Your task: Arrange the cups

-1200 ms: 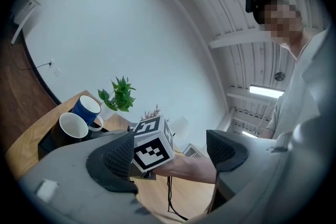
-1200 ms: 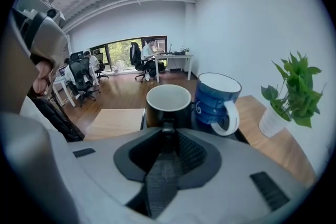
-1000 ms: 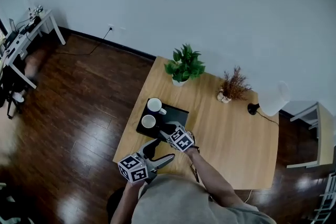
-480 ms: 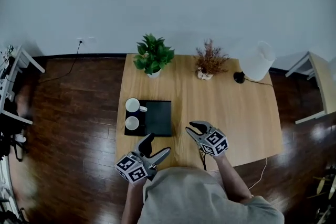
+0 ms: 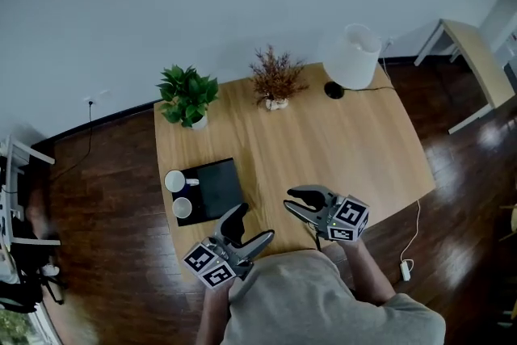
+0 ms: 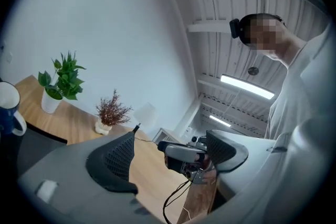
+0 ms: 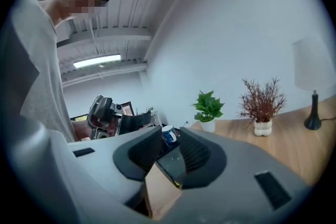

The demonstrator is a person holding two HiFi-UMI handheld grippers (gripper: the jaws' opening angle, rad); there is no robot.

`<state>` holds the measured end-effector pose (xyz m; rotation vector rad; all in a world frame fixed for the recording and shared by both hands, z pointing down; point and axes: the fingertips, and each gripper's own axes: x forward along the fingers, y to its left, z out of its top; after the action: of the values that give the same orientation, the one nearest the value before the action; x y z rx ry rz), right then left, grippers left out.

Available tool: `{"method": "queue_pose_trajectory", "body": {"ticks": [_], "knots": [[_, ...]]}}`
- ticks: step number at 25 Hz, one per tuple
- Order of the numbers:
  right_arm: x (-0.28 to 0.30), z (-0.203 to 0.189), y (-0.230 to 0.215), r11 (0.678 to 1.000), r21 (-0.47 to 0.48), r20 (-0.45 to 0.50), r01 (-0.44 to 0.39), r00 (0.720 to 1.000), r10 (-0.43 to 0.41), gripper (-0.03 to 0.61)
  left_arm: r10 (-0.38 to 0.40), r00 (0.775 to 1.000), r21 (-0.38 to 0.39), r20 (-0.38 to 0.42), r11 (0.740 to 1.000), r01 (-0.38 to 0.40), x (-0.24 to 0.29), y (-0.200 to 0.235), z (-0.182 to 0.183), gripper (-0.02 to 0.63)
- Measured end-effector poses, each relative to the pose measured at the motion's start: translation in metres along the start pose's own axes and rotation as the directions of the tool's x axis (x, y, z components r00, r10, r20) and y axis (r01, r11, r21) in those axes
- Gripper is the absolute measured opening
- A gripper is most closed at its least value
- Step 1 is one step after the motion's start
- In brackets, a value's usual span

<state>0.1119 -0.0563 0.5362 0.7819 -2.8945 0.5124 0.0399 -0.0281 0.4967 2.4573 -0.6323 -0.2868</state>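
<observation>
Two cups stand on the left part of a black tray (image 5: 216,186) on the wooden table: one (image 5: 174,181) farther back, one (image 5: 182,208) nearer. From above both look white inside; the right gripper view shows one cup (image 7: 168,135) blue outside. My left gripper (image 5: 255,224) hovers at the table's near edge, right of the tray, jaws wide open and empty (image 6: 168,157). My right gripper (image 5: 294,199) hangs farther right over the table front. Its jaws stand close together with a narrow gap and nothing between them (image 7: 169,157).
A green pot plant (image 5: 187,95), a dried plant in a white pot (image 5: 275,77) and a white lamp (image 5: 351,52) line the table's far edge. The lamp's cable (image 5: 412,230) hangs off the near right side. A small side table (image 5: 472,52) stands at right.
My right gripper drew back from the tray to the table's near right side, and its jaws narrowed. The left gripper shifted a little. The head view swung, so the table sits differently.
</observation>
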Motion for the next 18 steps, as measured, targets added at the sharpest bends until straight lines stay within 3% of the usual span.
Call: {"method": "queue_pose_trajectory", "body": {"ticks": [8,18], "knots": [[-0.009,0.028,0.006,0.999,-0.043,0.050,-0.004,0.999,0.006,0.103,-0.083,0.996,0.088,0.015,0.993,0.081,0.033,-0.022,0.034,0.414],[-0.014,0.046,0.020,0.997,-0.069,0.097,-0.036,0.994,0.042,0.103,-0.115,0.992,0.160,0.060,0.982,0.104,0.041,-0.038,0.055,0.414]]}}
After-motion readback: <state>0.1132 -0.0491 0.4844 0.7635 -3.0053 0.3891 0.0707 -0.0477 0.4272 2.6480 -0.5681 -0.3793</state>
